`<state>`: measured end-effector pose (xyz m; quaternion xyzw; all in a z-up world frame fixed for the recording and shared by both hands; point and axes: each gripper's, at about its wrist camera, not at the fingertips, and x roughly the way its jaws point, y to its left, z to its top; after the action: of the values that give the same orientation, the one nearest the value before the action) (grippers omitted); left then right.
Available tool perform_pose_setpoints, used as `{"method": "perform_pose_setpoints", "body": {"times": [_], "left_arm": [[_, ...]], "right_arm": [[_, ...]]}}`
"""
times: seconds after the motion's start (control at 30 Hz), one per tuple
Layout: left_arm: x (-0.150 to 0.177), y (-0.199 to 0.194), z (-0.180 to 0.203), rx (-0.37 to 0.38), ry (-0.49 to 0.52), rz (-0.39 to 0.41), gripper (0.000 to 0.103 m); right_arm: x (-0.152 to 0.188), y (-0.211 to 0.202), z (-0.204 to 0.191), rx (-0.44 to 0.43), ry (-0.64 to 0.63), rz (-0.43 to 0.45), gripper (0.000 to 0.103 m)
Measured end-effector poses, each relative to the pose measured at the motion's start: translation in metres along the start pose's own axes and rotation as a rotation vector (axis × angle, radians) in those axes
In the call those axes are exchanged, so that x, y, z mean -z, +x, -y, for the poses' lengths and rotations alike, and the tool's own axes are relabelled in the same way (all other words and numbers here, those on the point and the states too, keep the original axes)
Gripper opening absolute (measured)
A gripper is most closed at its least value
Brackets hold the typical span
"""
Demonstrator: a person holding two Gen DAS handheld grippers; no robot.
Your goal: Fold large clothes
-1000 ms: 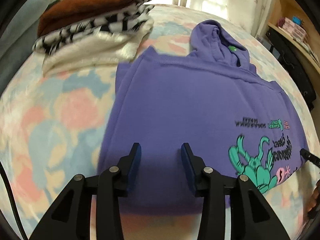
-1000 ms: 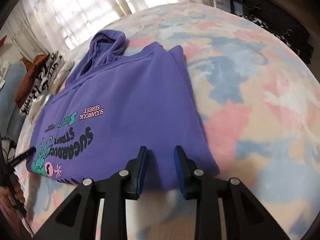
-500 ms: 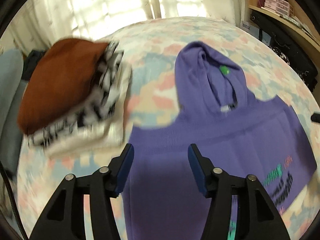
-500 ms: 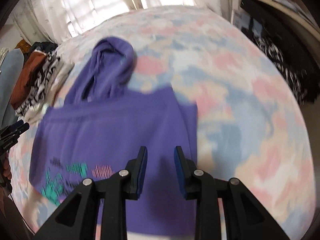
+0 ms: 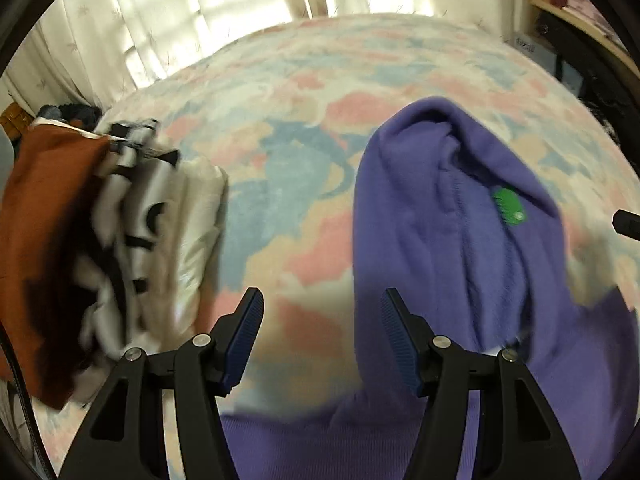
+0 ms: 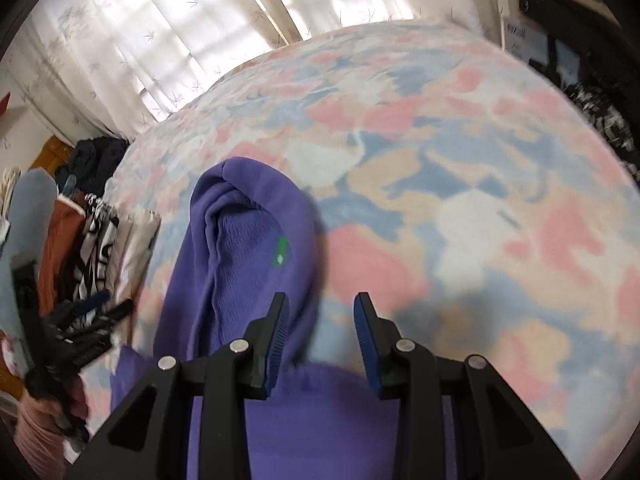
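A purple hoodie (image 5: 440, 240) lies on the pastel patchwork bed (image 5: 288, 128), its hood pointing away from me, a green tag (image 5: 509, 209) inside the neck. My left gripper (image 5: 322, 326) hovers open over the bed just left of the hood, nothing between its fingers. In the right wrist view the hoodie (image 6: 244, 264) fills the lower left; my right gripper (image 6: 322, 326) hangs over the hood's right edge and shoulder seam, its jaws opening with no cloth pinched. The left gripper (image 6: 80, 320) shows there at the left edge, held by a hand.
A stack of folded clothes (image 5: 100, 248), rust brown, black-and-white and cream, sits on the bed's left side. Curtains (image 6: 160, 40) hang behind the bed. A shelf with dark items (image 6: 580, 60) stands at the right.
Both grippers have travelled from the hoodie's hem up over its body to the hood end. The left gripper's jaws widened early on; the right's widened just now. The hoodie lies still.
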<state>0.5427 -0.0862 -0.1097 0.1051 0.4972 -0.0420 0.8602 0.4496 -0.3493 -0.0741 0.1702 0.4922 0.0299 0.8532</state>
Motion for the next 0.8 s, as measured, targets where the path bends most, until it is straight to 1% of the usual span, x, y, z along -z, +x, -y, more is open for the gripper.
{"method": "perform_pose_setpoints", "body": {"times": [0.1, 0.2, 0.27, 0.47, 0.5, 0.53, 0.57, 0.6, 0.63, 0.67, 0.73, 0.8], "left_arm": [[-0.004, 0.024, 0.002, 0.005, -0.025, -0.02, 0.059], [-0.008, 0.049, 0.004, 0.033, -0.056, -0.051, 0.059], [-0.01, 0.061, 0.006, 0.047, -0.06, -0.067, 0.06], [-0.015, 0.081, 0.014, 0.075, -0.063, -0.067, 0.059], [-0.016, 0.082, 0.014, 0.097, -0.074, -0.064, 0.055], [-0.016, 0.082, 0.013, 0.123, -0.082, -0.062, 0.028], [-0.018, 0.083, 0.013, 0.156, -0.094, -0.068, 0.006], [-0.019, 0.082, 0.012, 0.161, -0.107, -0.069, 0.006], [-0.02, 0.079, 0.013, 0.14, -0.104, -0.056, 0.005], [-0.02, 0.073, 0.016, 0.113, -0.086, -0.041, 0.004], [-0.018, 0.061, 0.019, 0.068, -0.055, -0.011, 0.004], [-0.015, 0.045, 0.016, 0.048, -0.059, 0.017, 0.004]], "right_arm": [[-0.009, 0.03, -0.007, -0.03, 0.004, -0.027, 0.034], [-0.018, 0.055, -0.012, -0.003, -0.014, -0.04, 0.034], [-0.023, 0.069, -0.01, -0.003, -0.003, -0.044, 0.034], [-0.035, 0.098, -0.004, -0.009, 0.039, -0.048, 0.034], [-0.036, 0.101, -0.003, -0.017, 0.046, -0.044, 0.034], [-0.037, 0.103, -0.003, -0.023, 0.049, -0.042, 0.034], [-0.038, 0.106, -0.004, -0.03, 0.048, -0.041, 0.034], [-0.038, 0.108, -0.005, -0.036, 0.04, -0.041, 0.033], [-0.038, 0.108, -0.006, -0.034, 0.03, -0.038, 0.018], [-0.037, 0.107, -0.008, -0.018, 0.007, -0.028, 0.009], [-0.034, 0.1, -0.013, 0.009, -0.034, 0.002, 0.009], [-0.031, 0.085, -0.016, 0.021, -0.058, 0.043, 0.009]]}}
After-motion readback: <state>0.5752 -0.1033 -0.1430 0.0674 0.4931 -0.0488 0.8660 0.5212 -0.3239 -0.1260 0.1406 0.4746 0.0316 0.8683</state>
